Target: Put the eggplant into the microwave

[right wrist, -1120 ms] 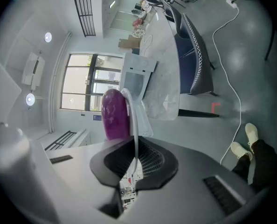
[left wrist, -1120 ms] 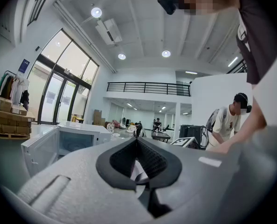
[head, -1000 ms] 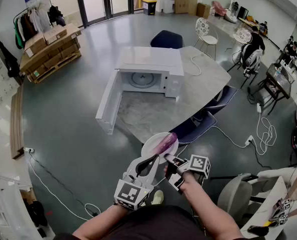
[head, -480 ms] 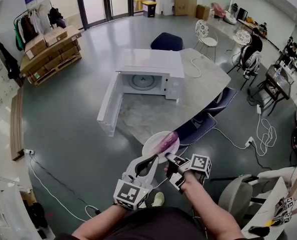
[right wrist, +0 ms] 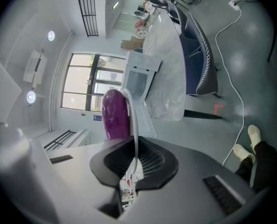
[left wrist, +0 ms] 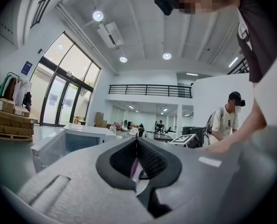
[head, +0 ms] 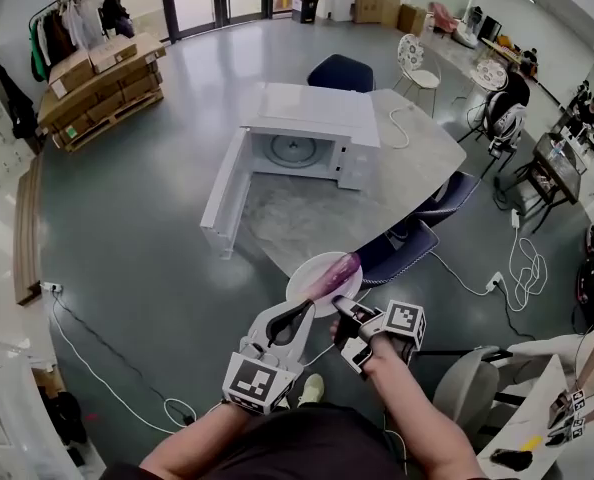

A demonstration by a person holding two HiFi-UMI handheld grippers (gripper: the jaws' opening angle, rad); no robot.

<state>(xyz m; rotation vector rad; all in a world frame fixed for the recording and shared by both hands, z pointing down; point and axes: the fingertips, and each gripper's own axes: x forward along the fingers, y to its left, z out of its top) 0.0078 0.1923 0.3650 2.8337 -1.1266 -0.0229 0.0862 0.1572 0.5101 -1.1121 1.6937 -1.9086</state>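
Ahead, an open microwave [head: 312,118] sits on a grey table [head: 402,183].

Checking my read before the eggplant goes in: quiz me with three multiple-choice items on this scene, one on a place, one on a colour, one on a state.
1. Where does the eggplant lie?
A. inside the microwave
B. on the white plate
C. clamped directly in the right gripper

2. What colour is the eggplant?
A. green
B. purple
C. yellow

3. How does the microwave's door stand?
A. shut
B. swung wide open
C. taken off

Answers:
1 B: it rests on the plate, and the right gripper clamps only the plate's rim.
2 B: it shows purple in the head view and the right gripper view.
3 B: the door stands out sideways and the cavity shows.
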